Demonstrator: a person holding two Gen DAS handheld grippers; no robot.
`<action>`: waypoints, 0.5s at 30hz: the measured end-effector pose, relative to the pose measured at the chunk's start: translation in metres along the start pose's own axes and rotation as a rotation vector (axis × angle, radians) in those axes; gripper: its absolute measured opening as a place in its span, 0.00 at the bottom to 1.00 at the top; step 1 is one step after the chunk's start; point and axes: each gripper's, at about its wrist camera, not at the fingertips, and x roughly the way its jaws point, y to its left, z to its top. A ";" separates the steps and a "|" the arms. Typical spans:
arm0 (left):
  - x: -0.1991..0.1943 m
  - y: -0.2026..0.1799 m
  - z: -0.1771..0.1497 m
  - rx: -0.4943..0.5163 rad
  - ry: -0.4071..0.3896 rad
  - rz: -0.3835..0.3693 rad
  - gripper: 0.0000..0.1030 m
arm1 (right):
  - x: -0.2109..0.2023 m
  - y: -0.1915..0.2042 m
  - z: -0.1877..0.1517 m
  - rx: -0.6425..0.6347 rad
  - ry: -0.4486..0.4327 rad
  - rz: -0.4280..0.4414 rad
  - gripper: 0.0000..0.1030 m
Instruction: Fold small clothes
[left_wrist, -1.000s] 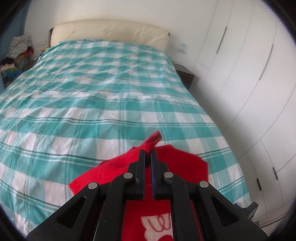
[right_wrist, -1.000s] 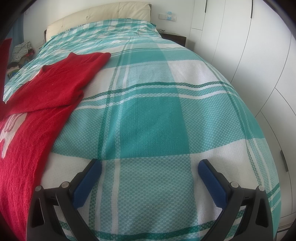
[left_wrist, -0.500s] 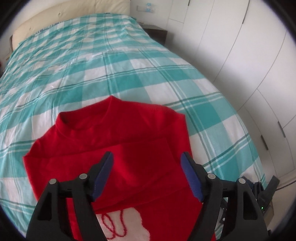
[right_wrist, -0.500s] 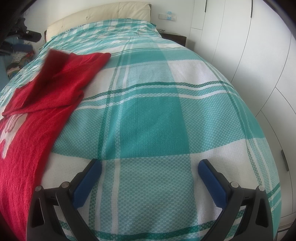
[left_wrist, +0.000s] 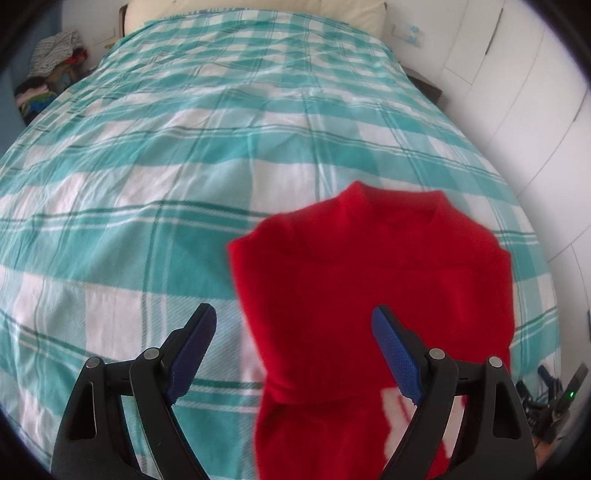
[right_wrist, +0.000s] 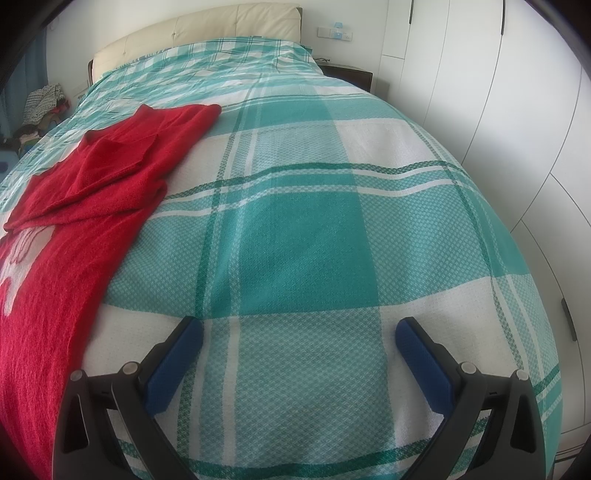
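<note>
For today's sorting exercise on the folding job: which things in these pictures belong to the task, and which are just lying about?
Belongs to the job:
- red knitted sweater with a white motif, sleeves folded in
- left gripper, jaws opening, nothing between the pads
- right gripper, open
- teal and white checked bedspread, the work surface

Just lying about:
- heap of mixed clothes beside the bed
- dark bedside table
- white wardrobe doors

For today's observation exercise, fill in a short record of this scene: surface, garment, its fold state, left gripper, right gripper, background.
surface: bed with teal and white checked cover
garment: red sweater with a white motif, lying flat
fold state: both sleeves folded in over the chest
left gripper: fingers opening, nothing pinched, above the sweater's left edge
right gripper: open, over bare cover
background: white wardrobe doors, clothes pile
</note>
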 end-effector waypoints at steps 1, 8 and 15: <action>0.000 0.007 -0.011 0.015 0.006 -0.013 0.85 | 0.000 0.000 0.000 0.000 0.000 0.000 1.00; 0.009 0.011 -0.078 0.194 0.009 -0.055 0.85 | 0.000 0.000 0.000 0.000 0.000 -0.001 1.00; 0.028 -0.004 -0.088 0.266 -0.110 0.178 0.76 | -0.001 0.000 -0.001 -0.002 -0.004 -0.008 1.00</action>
